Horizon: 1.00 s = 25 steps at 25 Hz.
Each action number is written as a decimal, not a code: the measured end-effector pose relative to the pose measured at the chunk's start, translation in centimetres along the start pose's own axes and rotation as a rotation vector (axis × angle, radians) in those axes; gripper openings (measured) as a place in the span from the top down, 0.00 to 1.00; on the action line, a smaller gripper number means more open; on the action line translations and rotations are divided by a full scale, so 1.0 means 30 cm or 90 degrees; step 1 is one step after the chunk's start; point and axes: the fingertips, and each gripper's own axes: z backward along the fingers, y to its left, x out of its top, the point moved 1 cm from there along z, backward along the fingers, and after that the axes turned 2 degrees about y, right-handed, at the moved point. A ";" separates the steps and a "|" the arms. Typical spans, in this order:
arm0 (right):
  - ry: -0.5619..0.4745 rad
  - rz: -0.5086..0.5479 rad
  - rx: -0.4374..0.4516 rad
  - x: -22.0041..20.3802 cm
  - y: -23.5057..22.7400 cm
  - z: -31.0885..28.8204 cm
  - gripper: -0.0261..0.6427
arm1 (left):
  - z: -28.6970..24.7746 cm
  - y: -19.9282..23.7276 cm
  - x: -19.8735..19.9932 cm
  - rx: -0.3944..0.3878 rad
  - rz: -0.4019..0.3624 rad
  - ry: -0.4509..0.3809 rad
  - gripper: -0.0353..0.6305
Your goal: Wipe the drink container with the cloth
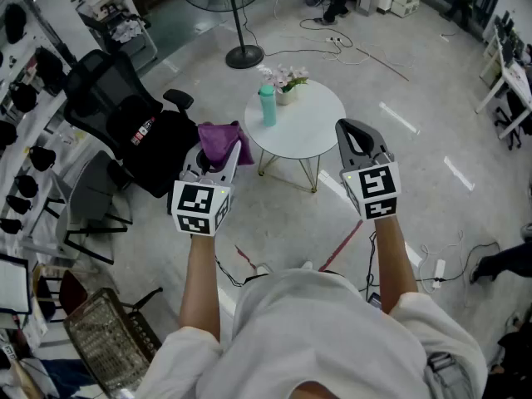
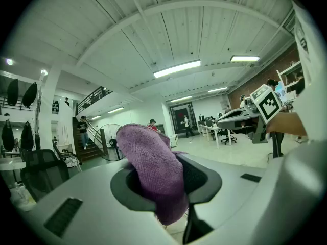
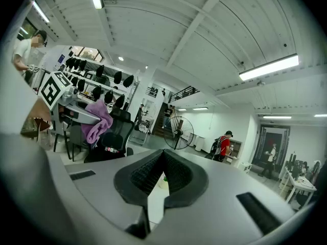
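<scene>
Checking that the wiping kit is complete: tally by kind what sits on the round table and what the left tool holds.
Drink container, teal, on the table: 1
Potted flowers, on the table: 1
Cloth, purple, in the left tool: 1
Total: 3

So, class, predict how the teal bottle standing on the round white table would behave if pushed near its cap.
Tall, narrow and upright, the teal bottle would probably tip rather than slide. Its round body would likely roll once down, perhaps off the small round table. It looks rigid, so a grip should not dent it.
</scene>
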 end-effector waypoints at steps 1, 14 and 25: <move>0.001 0.001 0.003 -0.009 -0.011 -0.003 0.94 | -0.010 -0.008 0.000 0.003 0.001 0.001 0.76; 0.003 -0.044 0.009 -0.143 -0.202 -0.122 0.94 | -0.168 -0.092 0.004 0.003 -0.008 0.026 0.76; -0.002 -0.006 0.079 -0.154 -0.261 -0.480 0.94 | -0.516 0.129 -0.086 0.018 0.024 0.040 0.76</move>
